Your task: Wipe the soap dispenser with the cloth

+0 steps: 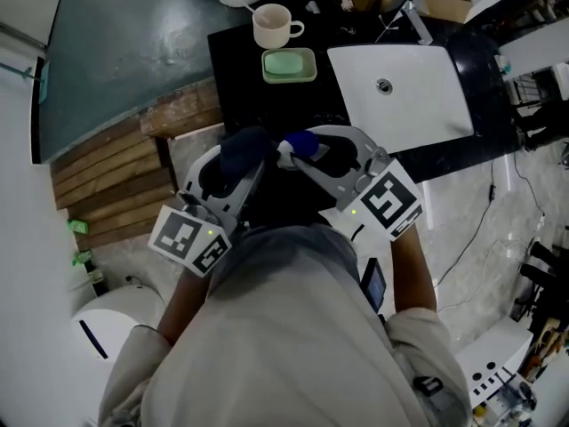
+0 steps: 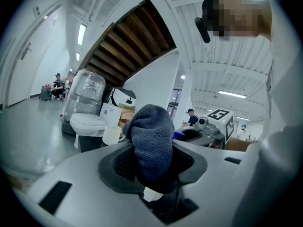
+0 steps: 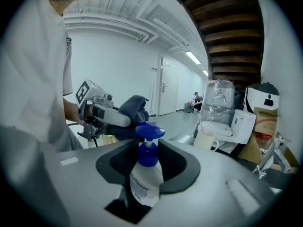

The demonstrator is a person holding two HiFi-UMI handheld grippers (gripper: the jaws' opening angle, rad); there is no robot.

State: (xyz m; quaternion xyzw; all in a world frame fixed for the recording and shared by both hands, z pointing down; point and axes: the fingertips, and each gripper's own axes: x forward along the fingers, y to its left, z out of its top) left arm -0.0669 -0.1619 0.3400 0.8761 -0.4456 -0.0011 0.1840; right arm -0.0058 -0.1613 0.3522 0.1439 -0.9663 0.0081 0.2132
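My left gripper is shut on a bunched dark blue-grey cloth, which sticks up between its jaws in the left gripper view. My right gripper is shut on the soap dispenser, a white bottle with a blue pump head, held upright in the air. Both grippers are close together in front of my chest, above the near edge of the black counter. The cloth hangs just behind and left of the pump head; I cannot tell whether they touch.
On the black counter stand a cream mug and a green soap dish. A white sink with a faucet lies to the right. Wooden planks lie on the floor at left, and a toilet stands beyond.
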